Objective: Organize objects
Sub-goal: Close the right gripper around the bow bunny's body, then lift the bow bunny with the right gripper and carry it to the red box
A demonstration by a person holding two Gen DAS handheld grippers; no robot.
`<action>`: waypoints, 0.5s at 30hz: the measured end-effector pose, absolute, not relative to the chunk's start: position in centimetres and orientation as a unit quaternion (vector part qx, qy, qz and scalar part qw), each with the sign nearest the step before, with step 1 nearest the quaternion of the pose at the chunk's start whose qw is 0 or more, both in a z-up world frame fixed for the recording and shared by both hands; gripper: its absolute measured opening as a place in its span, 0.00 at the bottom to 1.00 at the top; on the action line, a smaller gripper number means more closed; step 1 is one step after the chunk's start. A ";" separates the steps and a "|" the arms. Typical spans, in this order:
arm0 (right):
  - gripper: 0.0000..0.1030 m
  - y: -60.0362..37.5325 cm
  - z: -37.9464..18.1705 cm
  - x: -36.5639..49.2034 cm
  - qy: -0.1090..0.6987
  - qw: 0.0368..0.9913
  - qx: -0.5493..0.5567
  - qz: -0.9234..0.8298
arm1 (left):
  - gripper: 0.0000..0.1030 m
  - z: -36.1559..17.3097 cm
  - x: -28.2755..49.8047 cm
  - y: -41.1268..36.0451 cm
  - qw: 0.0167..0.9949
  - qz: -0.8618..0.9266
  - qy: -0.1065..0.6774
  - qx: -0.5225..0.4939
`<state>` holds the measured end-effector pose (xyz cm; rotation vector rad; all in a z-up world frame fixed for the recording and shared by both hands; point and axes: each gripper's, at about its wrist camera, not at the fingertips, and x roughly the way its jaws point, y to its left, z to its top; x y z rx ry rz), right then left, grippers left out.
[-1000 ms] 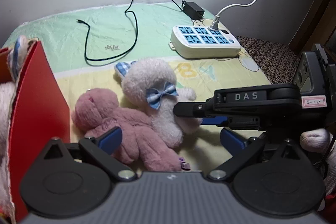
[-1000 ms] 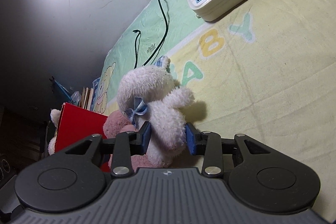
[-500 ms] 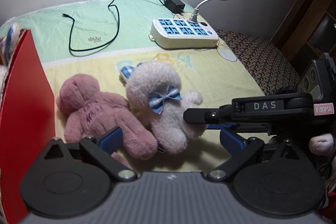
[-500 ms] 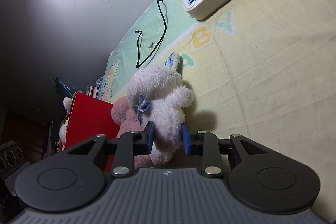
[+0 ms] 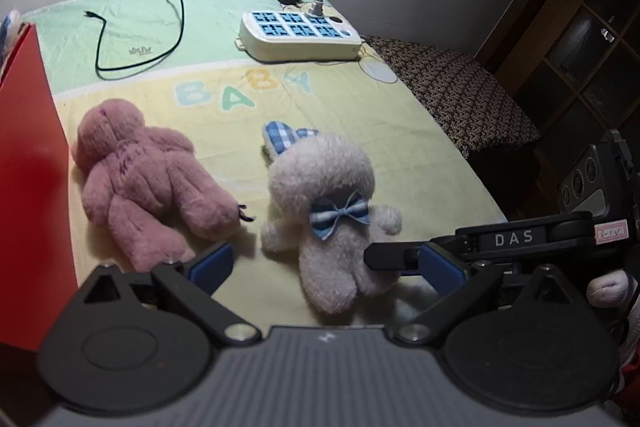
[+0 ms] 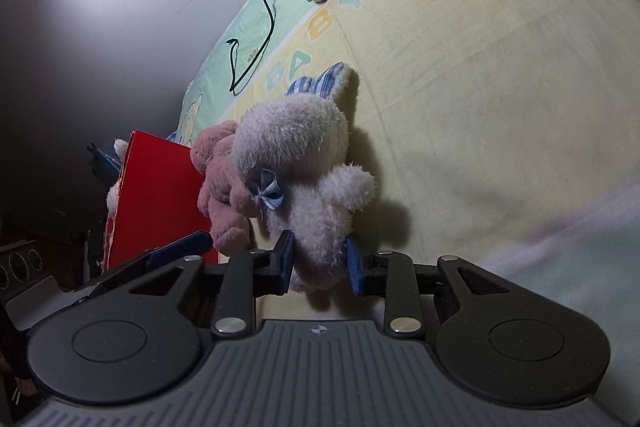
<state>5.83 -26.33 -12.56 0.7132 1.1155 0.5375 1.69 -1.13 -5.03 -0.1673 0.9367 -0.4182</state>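
Right wrist view: the right claw [image 6: 319,264] pinches the white plush rabbit [image 6: 304,163] by its lower body, at 12 o'clock on the bed [image 6: 480,67]. Left claw [image 5: 324,267] is spread wide, the pink plush bear [image 5: 148,179] at its 10 o'clock beside the red box [image 5: 28,167].

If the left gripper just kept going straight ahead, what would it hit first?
Probably the blanket: the left gripper is open, with a bare strip ahead between the pink bear and the white bunny. Depth is unclear; it might brush the bunny's arm.
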 end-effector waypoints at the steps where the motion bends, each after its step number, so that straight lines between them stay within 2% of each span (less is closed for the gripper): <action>1: 0.29 -26.5 -12.5 5.5 0.511 0.757 0.325 0.246 | 0.96 -5.1 1.5 -1.2 0.867 -0.202 0.448 -0.081; 3: 0.32 -26.8 -12.2 5.0 0.508 0.761 0.320 0.248 | 0.96 -5.3 1.4 -1.5 0.866 -0.204 0.449 -0.083; 15: 0.33 -29.0 -10.5 6.2 0.454 0.798 0.322 0.230 | 0.93 -6.2 2.8 -3.0 0.856 -0.215 0.460 -0.093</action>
